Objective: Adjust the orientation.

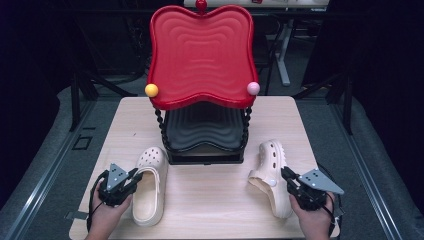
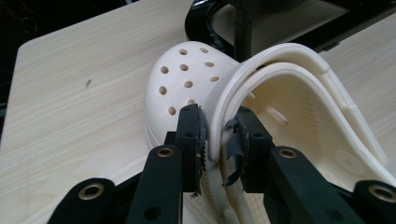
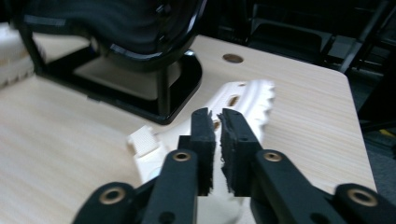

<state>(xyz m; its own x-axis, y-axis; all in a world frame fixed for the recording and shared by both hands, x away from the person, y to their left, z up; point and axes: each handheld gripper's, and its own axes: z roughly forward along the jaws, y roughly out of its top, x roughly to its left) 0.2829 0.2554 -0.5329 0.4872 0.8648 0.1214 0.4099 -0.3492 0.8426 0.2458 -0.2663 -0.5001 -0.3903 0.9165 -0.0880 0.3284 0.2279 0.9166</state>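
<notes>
Right gripper view is blurred. The right clog [image 3: 243, 100] is partly covered by the right gripper [image 3: 216, 122]; its jaws are seen nearly together with only a thin gap, and whether a strap or rim is pinched there cannot be made out. In the high view the right gripper [image 1: 286, 173] is seen at that clog's [image 1: 272, 172] side wall, the shoe tipped onto its side near the table's [image 1: 210, 200] right edge.

Left gripper view gives the clearest detail: the left gripper [image 2: 217, 122] is clamped astride the folded heel strap and rim of the left clog [image 2: 187, 74], one pad outside, one inside. The shoe's heel end is cut off at the frame edge. From above, the left gripper [image 1: 134, 175] and left clog [image 1: 150, 185] lie front-left, sole down.

The rack's black lower tray [image 1: 205, 131] is largely hidden beneath the red upper tray [image 1: 200, 55].
</notes>
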